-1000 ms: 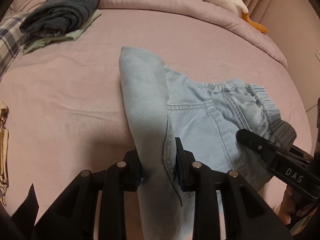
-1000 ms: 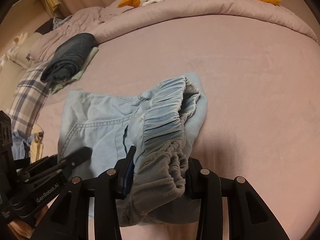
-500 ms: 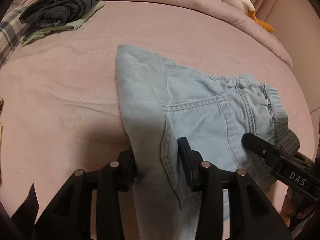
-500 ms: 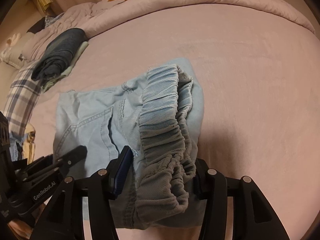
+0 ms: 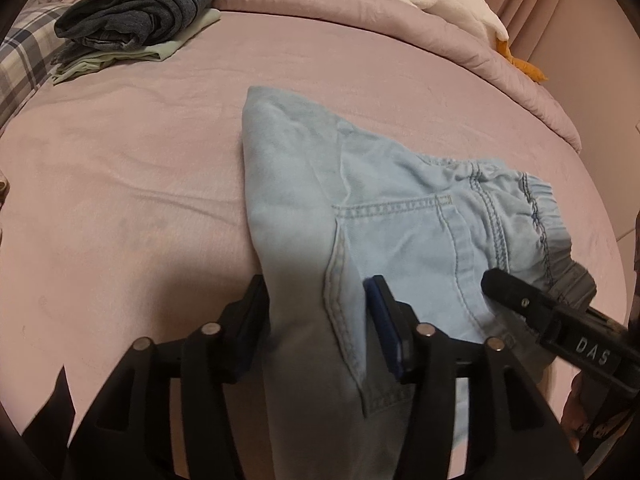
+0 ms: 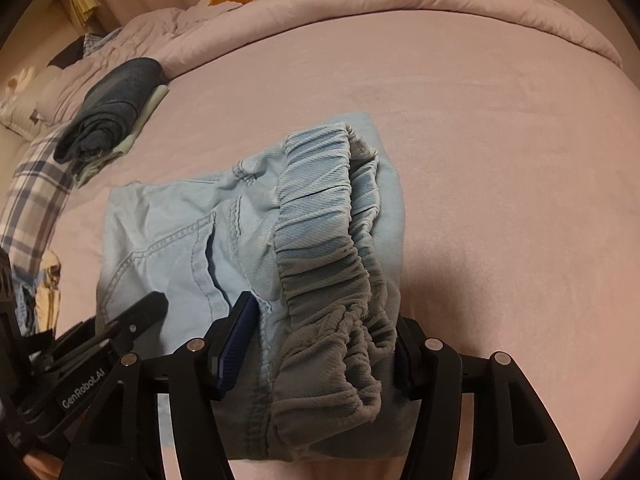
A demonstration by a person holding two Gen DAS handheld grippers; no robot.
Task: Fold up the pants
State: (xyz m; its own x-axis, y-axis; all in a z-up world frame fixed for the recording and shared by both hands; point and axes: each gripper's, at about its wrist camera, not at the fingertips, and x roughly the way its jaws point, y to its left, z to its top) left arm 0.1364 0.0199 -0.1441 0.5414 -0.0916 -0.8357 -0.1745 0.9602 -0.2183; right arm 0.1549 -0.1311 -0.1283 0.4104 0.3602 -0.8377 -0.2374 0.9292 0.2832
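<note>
Left hand-held gripper (image 5: pixel 316 320) | opening | pants (image 5: pixel 392 216) between jaws, folded

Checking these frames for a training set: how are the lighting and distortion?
Left wrist view: dim warm light, fisheye curving the bed, gripper shadow over the near pants. Right wrist view: same curving, waistband end in shadow.

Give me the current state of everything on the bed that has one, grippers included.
light blue pants: folded, lying on the bed, waistband bunched at one end.
left gripper: just been opening, pants fabric between its fingers.
right gripper: just been opening, waistband between its fingers.
dark garment: folded, stacked on a pale green one.
</note>
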